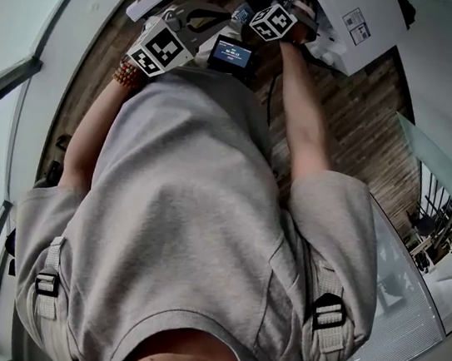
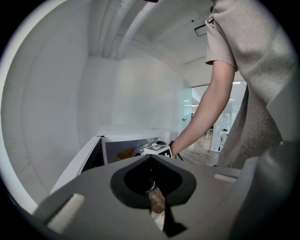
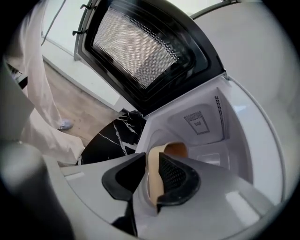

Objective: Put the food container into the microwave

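My right gripper (image 3: pixel 154 169) is shut on the rim of a tan food container (image 3: pixel 176 150) and holds it at the mouth of the white microwave's cavity (image 3: pixel 208 124). The microwave door (image 3: pixel 140 51) stands wide open above. The left gripper view looks across at the microwave (image 2: pixel 133 135), with the orange-tan container (image 2: pixel 125 153) and the right gripper's marker cube (image 2: pixel 157 149) at its opening. My left gripper (image 2: pixel 152 190) is shut on nothing and held back from the microwave. In the head view both marker cubes, left (image 1: pixel 162 46) and right (image 1: pixel 272 23), show above my grey shirt.
A black marble-patterned top (image 3: pixel 115 138) lies below the microwave's front. A small lit screen (image 1: pixel 232 53) sits between the grippers. The floor is wood planks (image 1: pixel 362 112), with glass partitions (image 1: pixel 439 165) to the right and white walls (image 2: pixel 56 103) to the left.
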Available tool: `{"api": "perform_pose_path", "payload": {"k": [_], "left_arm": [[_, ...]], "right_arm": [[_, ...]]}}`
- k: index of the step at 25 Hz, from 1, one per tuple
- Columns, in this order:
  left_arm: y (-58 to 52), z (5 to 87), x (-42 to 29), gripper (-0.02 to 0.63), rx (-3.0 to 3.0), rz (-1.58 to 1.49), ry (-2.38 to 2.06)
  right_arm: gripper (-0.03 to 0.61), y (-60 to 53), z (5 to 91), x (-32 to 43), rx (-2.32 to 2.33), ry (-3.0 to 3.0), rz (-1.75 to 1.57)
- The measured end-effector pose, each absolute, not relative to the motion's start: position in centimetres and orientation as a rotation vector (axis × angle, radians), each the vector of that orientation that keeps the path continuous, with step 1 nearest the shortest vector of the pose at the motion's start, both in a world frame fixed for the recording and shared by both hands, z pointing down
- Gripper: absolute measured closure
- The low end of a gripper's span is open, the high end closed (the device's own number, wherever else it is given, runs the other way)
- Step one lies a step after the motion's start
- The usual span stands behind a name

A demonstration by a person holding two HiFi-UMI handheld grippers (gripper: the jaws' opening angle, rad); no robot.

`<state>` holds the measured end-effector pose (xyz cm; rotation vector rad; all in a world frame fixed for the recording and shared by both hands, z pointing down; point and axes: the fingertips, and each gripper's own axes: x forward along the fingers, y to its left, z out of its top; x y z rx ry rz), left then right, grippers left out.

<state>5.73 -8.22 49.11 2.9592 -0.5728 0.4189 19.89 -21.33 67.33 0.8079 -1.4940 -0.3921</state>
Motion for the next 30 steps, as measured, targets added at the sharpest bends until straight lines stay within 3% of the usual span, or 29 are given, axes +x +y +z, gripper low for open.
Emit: {"api": "perform_pose_path", "payload": {"k": [30], "left_arm": [[-3.4, 47.9, 3.8, 0.612, 3.056, 0.429, -0.476]], "right_arm": [[0.505, -15.4, 67.1, 17.7, 0.848, -1.482, -0.33]]}}
